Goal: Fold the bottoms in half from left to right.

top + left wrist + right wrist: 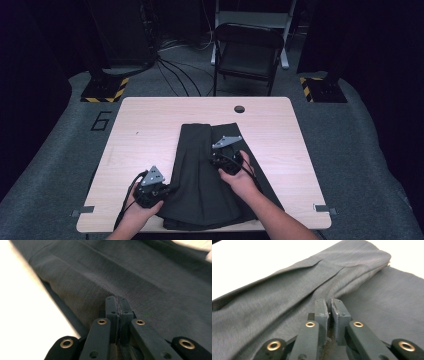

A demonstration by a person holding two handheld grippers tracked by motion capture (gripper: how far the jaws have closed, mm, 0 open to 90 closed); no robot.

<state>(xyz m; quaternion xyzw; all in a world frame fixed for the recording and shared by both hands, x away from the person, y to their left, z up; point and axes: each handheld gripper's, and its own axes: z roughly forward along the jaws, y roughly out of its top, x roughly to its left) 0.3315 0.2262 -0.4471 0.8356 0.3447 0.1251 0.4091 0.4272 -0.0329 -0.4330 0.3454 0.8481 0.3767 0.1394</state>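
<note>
A dark grey garment lies folded lengthwise on the light wooden table, reaching from the table's middle to its front edge. My left gripper is at the garment's near left edge. In the left gripper view its jaws are pressed together on a raised bit of the cloth. My right gripper rests on the garment's middle right. In the right gripper view its jaws pinch a ridge of cloth where a folded layer meets the flat layer.
A round cable hole sits near the table's far edge. Behind the table stands a black folding chair, with cables on the floor. Bare tabletop lies left and beyond the garment.
</note>
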